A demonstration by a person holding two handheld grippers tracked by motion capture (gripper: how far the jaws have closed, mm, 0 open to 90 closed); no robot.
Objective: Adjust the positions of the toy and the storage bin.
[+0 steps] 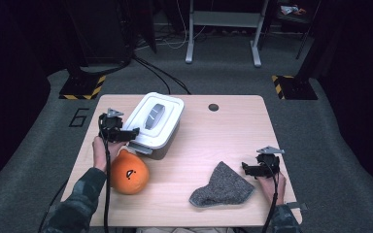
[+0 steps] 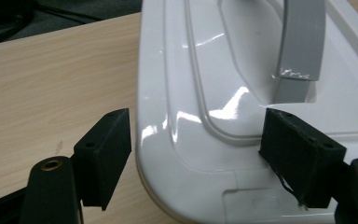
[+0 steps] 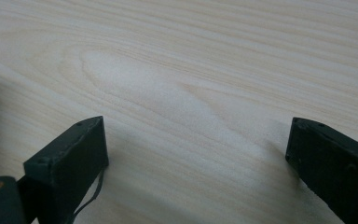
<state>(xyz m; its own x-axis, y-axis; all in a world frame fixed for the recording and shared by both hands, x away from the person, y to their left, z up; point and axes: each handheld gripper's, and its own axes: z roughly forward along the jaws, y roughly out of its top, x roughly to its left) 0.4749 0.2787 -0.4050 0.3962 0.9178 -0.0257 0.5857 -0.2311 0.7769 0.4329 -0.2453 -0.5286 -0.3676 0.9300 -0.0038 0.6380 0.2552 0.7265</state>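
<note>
On the table [image 1: 223, 131], the white box [image 1: 154, 119] sits at the back left with the left gripper [image 2: 196, 140] open astride its lid edge, gripping nothing, apparently about to clamp, while the right gripper [image 3: 196, 154] rests wide and empty.

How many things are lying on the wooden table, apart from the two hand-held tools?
3. A white lidded box stands at the far left, an orange ball-like thing lies just in front of it, and a grey sock lies near the right front edge.
</note>
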